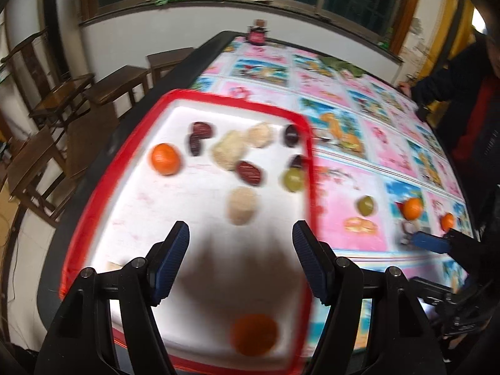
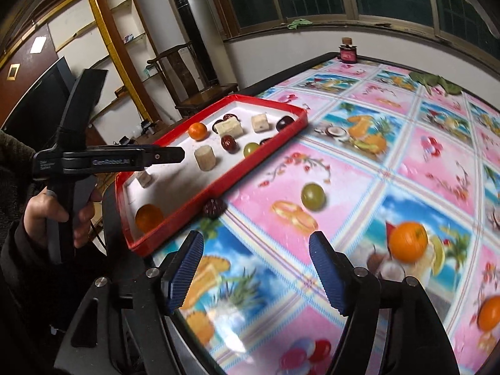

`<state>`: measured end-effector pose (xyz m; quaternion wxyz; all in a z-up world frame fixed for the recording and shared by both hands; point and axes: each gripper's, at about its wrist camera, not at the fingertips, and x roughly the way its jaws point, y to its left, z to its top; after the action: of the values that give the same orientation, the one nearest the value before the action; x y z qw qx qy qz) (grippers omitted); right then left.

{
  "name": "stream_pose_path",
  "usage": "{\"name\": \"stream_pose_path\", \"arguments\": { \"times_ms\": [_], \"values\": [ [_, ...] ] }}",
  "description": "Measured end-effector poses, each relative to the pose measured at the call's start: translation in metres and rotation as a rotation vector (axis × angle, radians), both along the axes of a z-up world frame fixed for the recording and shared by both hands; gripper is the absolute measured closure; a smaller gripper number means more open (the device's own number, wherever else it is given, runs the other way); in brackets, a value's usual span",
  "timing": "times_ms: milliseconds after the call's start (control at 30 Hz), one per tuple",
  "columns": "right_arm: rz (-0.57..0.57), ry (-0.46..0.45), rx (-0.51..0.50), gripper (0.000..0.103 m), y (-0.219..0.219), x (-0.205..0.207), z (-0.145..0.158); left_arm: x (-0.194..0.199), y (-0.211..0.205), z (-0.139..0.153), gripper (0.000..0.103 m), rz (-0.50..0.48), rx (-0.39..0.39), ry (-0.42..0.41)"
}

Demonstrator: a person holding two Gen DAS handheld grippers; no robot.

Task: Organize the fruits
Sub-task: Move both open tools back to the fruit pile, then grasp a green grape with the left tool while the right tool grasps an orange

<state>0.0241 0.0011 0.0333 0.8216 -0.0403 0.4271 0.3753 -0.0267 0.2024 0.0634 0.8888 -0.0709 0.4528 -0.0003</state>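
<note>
A white tray (image 2: pixel 175 193) with a bright red rim holds oranges (image 2: pixel 197 131), dark maroon dates (image 2: pixel 228 143), pale beige blocks (image 2: pixel 204 157) and a yellow-green grape (image 2: pixel 251 149). At the tray's three o'clock, a glossy tablecloth (image 2: pixel 422 162) checkered in pink and sky-blue squares shows printed citrus, coconuts and flowers; another green grape (image 2: pixel 313 196) and a vivid orange (image 2: pixel 407 241) lie on it. Blue ribbed pads (image 2: pixel 184 275) line black gripper arms.
</note>
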Motion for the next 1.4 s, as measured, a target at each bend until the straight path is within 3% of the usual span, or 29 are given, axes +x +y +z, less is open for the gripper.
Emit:
{"name": "stream_pose_path", "arguments": {
  "times_ms": [200,367,600,733,833,1067,1133,1233,1400],
  "values": [
    [-0.041,0.000,-0.005,0.031,-0.027,-0.014,-0.005,0.008,-0.055,0.007,0.035,-0.143,0.005,-0.002],
    [-0.119,0.006,0.014,0.031,-0.059,-0.018,-0.007,0.018,-0.097,0.002,0.035,-0.223,-0.041,0.004],
    [-0.216,-0.003,0.002,0.031,-0.088,-0.001,-0.004,0.033,-0.128,-0.014,0.036,-0.247,-0.038,0.031],
    [-0.248,-0.046,-0.067,0.032,-0.083,0.018,-0.003,0.044,-0.135,-0.026,0.050,-0.247,-0.022,0.059],
    [-0.266,-0.051,-0.124,0.039,-0.078,0.032,-0.007,0.051,-0.139,-0.034,0.060,-0.246,-0.018,0.081],
    [-0.261,-0.025,-0.142,0.043,-0.069,0.058,-0.023,0.067,-0.146,-0.044,0.062,-0.242,-0.003,0.100],
    [-0.272,-0.022,-0.157,0.045,-0.067,0.063,-0.027,0.069,-0.146,-0.044,0.070,-0.240,0.007,0.094],
    [-0.278,-0.007,-0.167,0.050,-0.065,0.070,-0.032,0.068,-0.141,-0.045,0.081,-0.217,0.003,0.091],
    [-0.275,-0.035,-0.210,0.065,-0.059,0.071,-0.036,0.061,-0.135,-0.044,0.081,-0.207,-0.032,0.090]
  ]
}}
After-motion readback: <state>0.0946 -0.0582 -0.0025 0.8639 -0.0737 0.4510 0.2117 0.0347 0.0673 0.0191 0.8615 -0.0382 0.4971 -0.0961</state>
